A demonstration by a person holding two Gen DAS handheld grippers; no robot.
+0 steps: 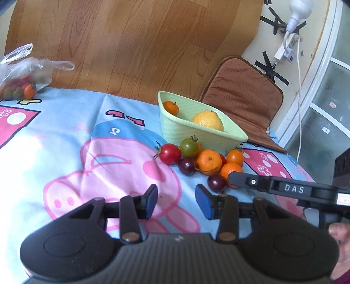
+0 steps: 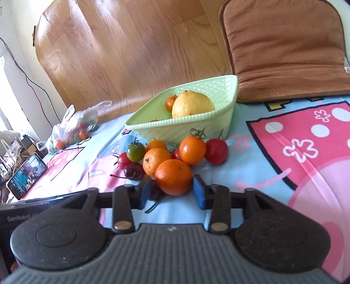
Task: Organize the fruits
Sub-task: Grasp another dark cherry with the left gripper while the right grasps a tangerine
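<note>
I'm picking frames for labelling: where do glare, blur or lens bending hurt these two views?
Left wrist view: sunlight washes out the cloth at the left edge, and the window frame bows. Right wrist view: glare bleaches the wooden board, and the nearest orange looks slightly soft.

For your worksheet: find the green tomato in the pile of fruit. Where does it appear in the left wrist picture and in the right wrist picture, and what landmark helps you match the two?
Left wrist view: the green tomato sits at the pile's far side, just right of centre, against the green basket.
Right wrist view: the green tomato lies left of centre, at the pile's left end.
Shared landmark: the green basket holding the large yellow citrus.
</note>
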